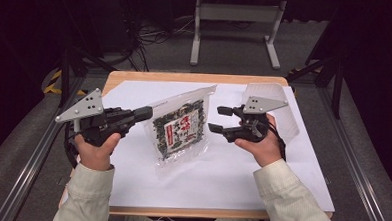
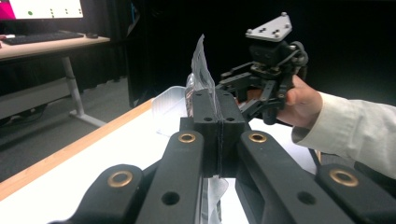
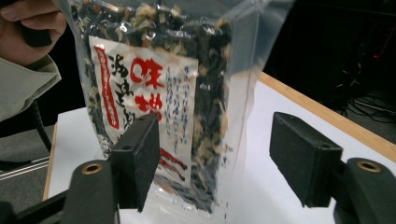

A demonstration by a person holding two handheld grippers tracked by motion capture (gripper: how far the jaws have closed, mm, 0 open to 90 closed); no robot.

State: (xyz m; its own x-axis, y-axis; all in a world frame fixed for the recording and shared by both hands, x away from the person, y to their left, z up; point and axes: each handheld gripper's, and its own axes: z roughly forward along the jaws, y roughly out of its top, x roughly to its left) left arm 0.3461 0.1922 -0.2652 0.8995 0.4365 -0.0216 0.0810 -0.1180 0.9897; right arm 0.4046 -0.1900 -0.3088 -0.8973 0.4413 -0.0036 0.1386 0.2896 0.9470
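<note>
Pouch of dried seaweed mix (image 1: 180, 130) — left gripper (image 1: 143, 113) clamped on its edge; right gripper (image 1: 219, 119) spread apart, clear — probably regrasp next.

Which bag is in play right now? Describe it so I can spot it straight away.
On the white sheet covering the wooden table, look to the middle, between the two hand-held grippers. The clear plastic bag is pinched at one edge by the shut left gripper. Its dark dried contents and white label with red print set it apart.
</note>
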